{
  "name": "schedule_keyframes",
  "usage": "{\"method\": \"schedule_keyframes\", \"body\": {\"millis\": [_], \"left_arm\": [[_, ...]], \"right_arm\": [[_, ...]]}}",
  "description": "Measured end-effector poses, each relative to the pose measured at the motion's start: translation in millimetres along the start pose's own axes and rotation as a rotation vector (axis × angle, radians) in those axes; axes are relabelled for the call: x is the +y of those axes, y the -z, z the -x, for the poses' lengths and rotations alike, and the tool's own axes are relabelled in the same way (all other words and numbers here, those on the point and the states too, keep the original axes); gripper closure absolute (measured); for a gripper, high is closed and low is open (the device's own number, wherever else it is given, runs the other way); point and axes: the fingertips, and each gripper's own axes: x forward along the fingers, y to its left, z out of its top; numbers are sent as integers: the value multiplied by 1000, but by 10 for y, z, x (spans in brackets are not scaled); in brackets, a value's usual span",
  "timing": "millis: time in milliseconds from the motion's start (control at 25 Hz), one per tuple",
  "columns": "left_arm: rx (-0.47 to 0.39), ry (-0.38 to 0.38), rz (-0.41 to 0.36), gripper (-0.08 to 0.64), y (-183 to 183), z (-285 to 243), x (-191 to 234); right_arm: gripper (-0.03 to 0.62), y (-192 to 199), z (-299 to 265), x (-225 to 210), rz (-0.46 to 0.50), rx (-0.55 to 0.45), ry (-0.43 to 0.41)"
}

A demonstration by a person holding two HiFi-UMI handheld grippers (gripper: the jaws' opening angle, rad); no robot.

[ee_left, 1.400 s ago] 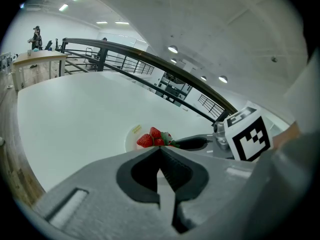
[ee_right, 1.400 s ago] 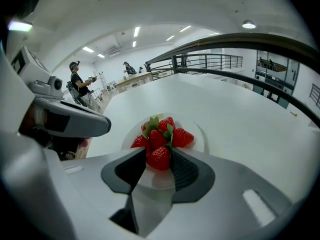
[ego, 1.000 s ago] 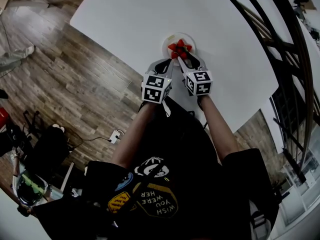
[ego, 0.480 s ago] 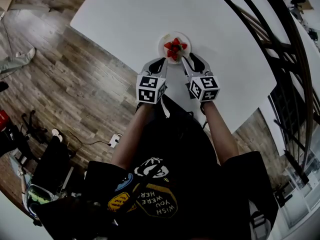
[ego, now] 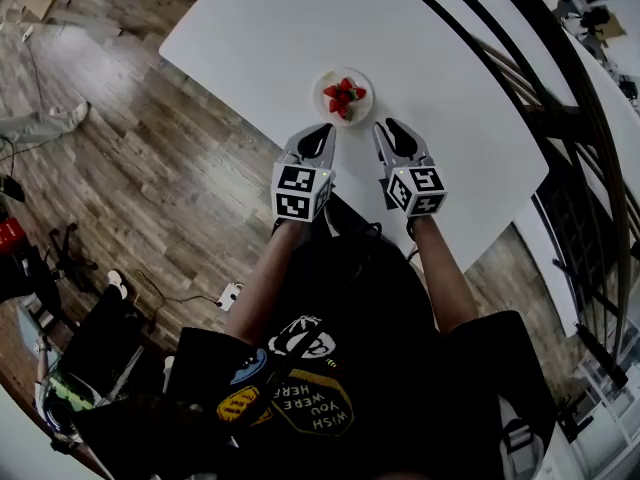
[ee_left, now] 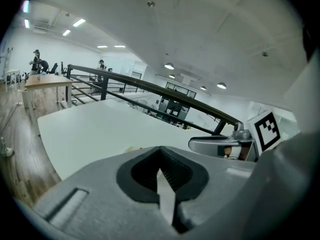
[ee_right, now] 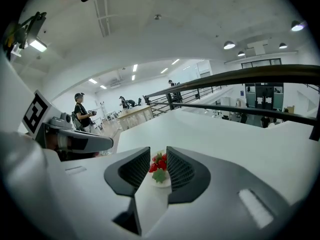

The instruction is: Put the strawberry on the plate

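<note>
A small white plate (ego: pixel 357 113) sits on the white table (ego: pixel 290 28) with a cluster of red strawberries (ego: pixel 343 96) on it. Both grippers hover short of the plate, near the table's front edge. My left gripper (ego: pixel 324 130) is shut and holds nothing; its tips meet in the left gripper view (ee_left: pixel 160 151). My right gripper (ego: pixel 386 126) has its jaws closing with nothing between them. In the right gripper view (ee_right: pixel 158 149) the strawberries (ee_right: pixel 159 163) and the plate (ee_right: pixel 160 183) show through the gap, well ahead of the jaws.
A black railing (ego: pixel 520 58) runs along the table's far right side. Wooden floor (ego: pixel 130 168) lies to the left. The person's body fills the lower head view. People stand at a distant desk (ee_right: pixel 132 115).
Both grippers have drawn back from the plate toward the person. The right gripper, which was at the strawberries, has left them lying on the plate.
</note>
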Motion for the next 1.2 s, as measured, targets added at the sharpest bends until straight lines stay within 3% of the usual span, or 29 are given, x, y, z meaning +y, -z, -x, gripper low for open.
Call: {"method": "schedule_keyframes", "body": {"millis": [440, 600, 840, 1200], "left_arm": [[-184, -69, -91, 555, -499, 749, -618], [-233, -84, -87, 555, -549, 1032, -774], [-226, -128, -160, 555, -550, 1156, -883], [-270, -112, -144, 555, -520, 1336, -955]], "right_arm": [[575, -655, 935, 334, 75, -189, -65], [589, -743, 1226, 527, 112, -219, -92], [589, -613, 1351, 553, 118, -197, -117], [589, -694, 1529, 613, 116, -245, -128]]}}
